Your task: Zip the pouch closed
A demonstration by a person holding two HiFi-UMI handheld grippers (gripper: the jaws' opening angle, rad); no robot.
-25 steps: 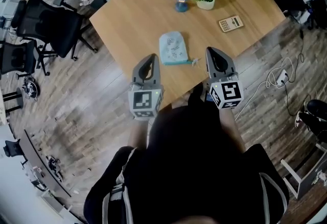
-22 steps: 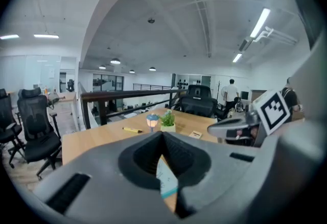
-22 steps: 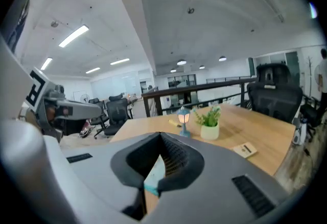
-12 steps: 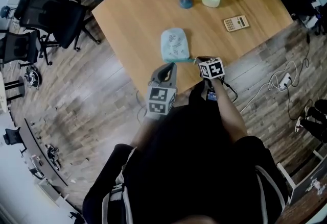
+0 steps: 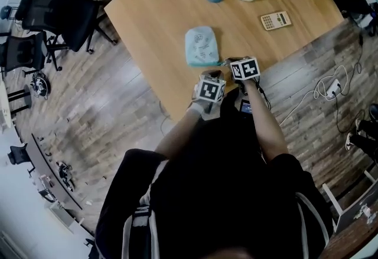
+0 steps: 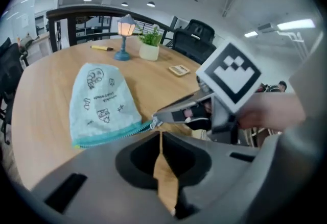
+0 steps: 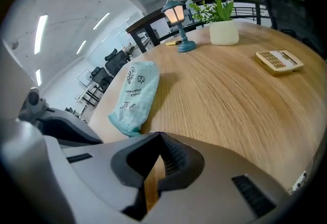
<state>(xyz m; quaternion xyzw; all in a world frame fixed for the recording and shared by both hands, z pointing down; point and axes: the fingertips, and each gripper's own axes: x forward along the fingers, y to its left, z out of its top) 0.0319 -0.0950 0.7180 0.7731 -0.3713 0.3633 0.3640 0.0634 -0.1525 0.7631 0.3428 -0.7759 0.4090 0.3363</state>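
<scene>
One broad, round, pale wooden bench (image 5: 159,16) carries the work, its far edge taken up by a small lamp, a potted plant and a calculator. Well clear of these, near the person's edge, lies the pale blue printed fabric pouch (image 5: 202,46), flat, with its zipped side turned toward the person, likely so both tools can reach it. The left claw (image 6: 160,135) hovers just short of that edge, jaws pressed together on nothing, apparently poised to steady the fabric. The right claw (image 7: 156,135), jaws likewise together, noses in at the pouch's near corner. The teal zipper band (image 6: 110,133) runs along the edge, and its small metal pull (image 6: 153,124) sits at the right claw's tip; whether it is pinched cannot be told.
</scene>
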